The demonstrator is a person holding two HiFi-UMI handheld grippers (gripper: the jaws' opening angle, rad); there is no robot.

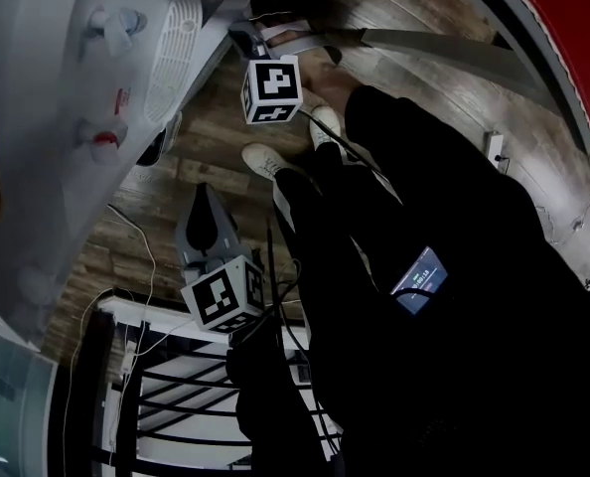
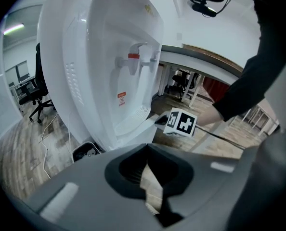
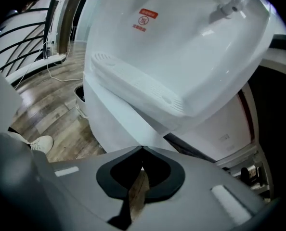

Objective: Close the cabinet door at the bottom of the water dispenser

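The white water dispenser [image 1: 47,117] fills the left of the head view, its red tap [image 2: 133,57] above the drip tray [image 3: 138,88]. Its bottom cabinet door [image 2: 140,129] stands ajar, swung out toward the floor side. In the right gripper view the door panel [image 3: 116,121] is just ahead, with a dark gap [image 3: 201,153] to its right. My right gripper [image 1: 247,43] is at the door's outer edge, jaws shut and empty [image 3: 142,150]; contact cannot be seen. My left gripper [image 1: 205,199] hangs back over the floor, shut and empty [image 2: 147,148].
A black power strip [image 2: 85,153] and a white cable [image 1: 141,237] lie on the wooden floor beside the dispenser. The person's white shoes [image 1: 265,157] stand close to the door. A black railing [image 1: 176,396] is at the lower left, an office chair [image 2: 34,95] farther off.
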